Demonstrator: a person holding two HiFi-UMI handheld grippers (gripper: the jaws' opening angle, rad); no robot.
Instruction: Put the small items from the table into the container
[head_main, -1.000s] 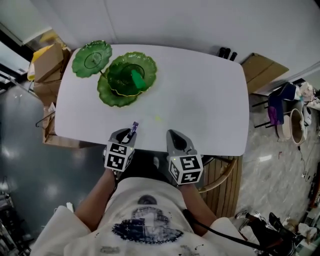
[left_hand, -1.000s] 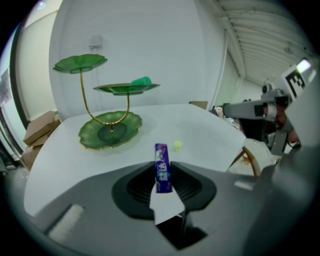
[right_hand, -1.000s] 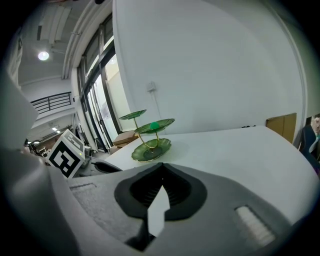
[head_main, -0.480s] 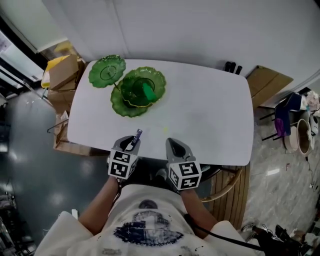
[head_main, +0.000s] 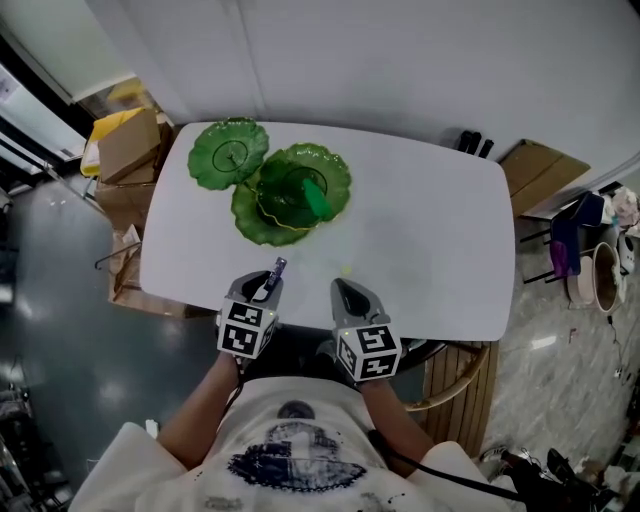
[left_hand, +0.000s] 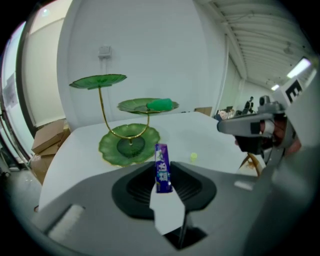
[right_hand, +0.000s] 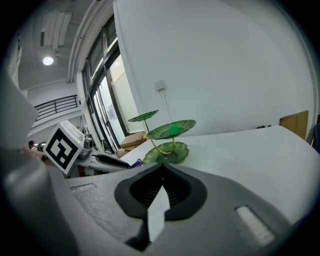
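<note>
A green three-tier leaf stand (head_main: 290, 190) rises at the table's far left, with a bright green item (head_main: 315, 198) on its middle tier (left_hand: 145, 105). My left gripper (head_main: 268, 283) hovers at the table's near edge, shut on a purple packet (left_hand: 161, 167) that sticks up between its jaws. A small yellow-green piece (head_main: 345, 271) lies on the white table (head_main: 430, 240), just ahead of the two grippers (left_hand: 193, 156). My right gripper (head_main: 343, 288) is beside the left one, shut with nothing in it (right_hand: 161, 172). The stand (right_hand: 167, 135) is well ahead of both.
Cardboard boxes (head_main: 125, 140) are stacked off the table's left end. A wooden chair (head_main: 455, 365) stands at the near right corner. Two dark objects (head_main: 475, 145) are at the far edge, with flat cardboard (head_main: 540, 165) beyond the right end.
Both grippers have edged forward and slightly up at the table's near edge, the left still holding the packet. The head view has shifted, so the stand now appears further right.
</note>
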